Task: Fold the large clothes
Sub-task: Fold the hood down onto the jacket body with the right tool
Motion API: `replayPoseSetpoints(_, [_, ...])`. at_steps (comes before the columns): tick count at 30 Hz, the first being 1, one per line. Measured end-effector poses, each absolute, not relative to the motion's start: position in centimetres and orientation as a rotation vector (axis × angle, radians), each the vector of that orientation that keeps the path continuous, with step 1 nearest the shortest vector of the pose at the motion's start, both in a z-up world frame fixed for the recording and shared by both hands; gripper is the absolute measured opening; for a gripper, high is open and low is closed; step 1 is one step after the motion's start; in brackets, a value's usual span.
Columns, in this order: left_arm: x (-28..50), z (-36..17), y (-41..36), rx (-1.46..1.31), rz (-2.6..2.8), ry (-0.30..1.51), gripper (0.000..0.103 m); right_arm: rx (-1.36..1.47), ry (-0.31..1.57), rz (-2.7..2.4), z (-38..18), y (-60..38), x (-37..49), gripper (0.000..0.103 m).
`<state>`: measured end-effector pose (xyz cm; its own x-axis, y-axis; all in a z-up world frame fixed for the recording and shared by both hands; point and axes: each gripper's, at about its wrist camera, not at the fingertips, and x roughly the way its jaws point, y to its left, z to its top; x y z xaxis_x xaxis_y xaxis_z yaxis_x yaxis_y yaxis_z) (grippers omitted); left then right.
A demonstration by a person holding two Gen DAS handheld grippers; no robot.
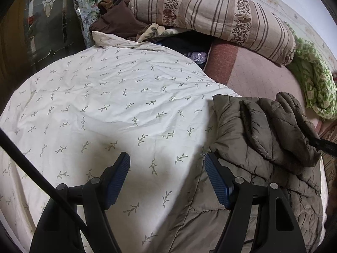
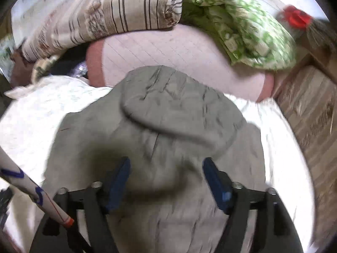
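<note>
An olive-grey quilted jacket lies on a cream bedspread with a leaf print. My left gripper stands open over the bedspread, its right pad at the jacket's left edge, nothing between the jaws. A dark bar crosses the jacket's folded upper part at the right of the left wrist view. In the blurred right wrist view the jacket fills the middle, one part folded over on top. My right gripper hovers open just above the jacket and holds nothing.
A striped floral quilt and a green patterned blanket are piled at the far side on a pink mattress. Brown clothes lie at the back left. A wooden bed frame runs along the right.
</note>
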<state>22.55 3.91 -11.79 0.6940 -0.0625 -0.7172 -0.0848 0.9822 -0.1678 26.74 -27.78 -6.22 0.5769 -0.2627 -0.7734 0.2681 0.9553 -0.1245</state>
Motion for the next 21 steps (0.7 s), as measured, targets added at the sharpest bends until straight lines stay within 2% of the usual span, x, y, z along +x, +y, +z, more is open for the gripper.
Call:
replayPoseSetpoints(2, [22.7, -11.9, 3.8, -0.19, 0.016, 0.805, 0.072, -0.026, 0.938, -0.355, -7.7, -28.4, 29.1, 0.081])
replayPoseSetpoints(3, [22.7, -12.0, 3.8, -0.188, 0.017, 0.809, 0.072, -0.021, 0.971, -0.362, -8.9, -28.9, 29.8, 0.063])
replayPoseSetpoints(4, [22.9, -12.2, 3.8, -0.189, 0.015, 0.819, 0.072, 0.007, 1.044, -0.339, -10.4, -29.5, 30.6, 0.019])
replayPoseSetpoints(5, [23.0, -12.3, 3.8, -0.192, 0.01, 0.826, 0.072, 0.04, 1.089, -0.332, -11.1, -30.1, 30.5, 0.01])
replayPoseSetpoints(8, [23.0, -12.3, 3.8, -0.208, -0.009, 0.836, 0.072, 0.096, 1.121, -0.288, -11.9, -30.9, 27.8, 0.006])
replayPoseSetpoints(9, [23.0, -12.2, 3.7, -0.211, -0.017, 0.834, 0.072, 0.116, 1.129, -0.272, -11.8, -31.2, 26.5, 0.0])
replayPoseSetpoints(12, [22.7, -12.1, 3.2, -0.196, -0.02, 0.825, 0.072, 0.174, 1.141, -0.246, -12.3, -32.2, 22.4, 0.0])
replayPoseSetpoints(16, [22.4, -12.4, 2.8, -0.168, -0.009, 0.829, 0.072, 0.173, 1.194, -0.322, -14.6, -33.7, 21.8, 0.001])
replayPoseSetpoints(21, [22.5, -11.9, 3.1, -0.182, -0.004, 0.809, 0.072, 0.236, 1.079, -0.282, -10.7, -32.9, 19.2, 0.002])
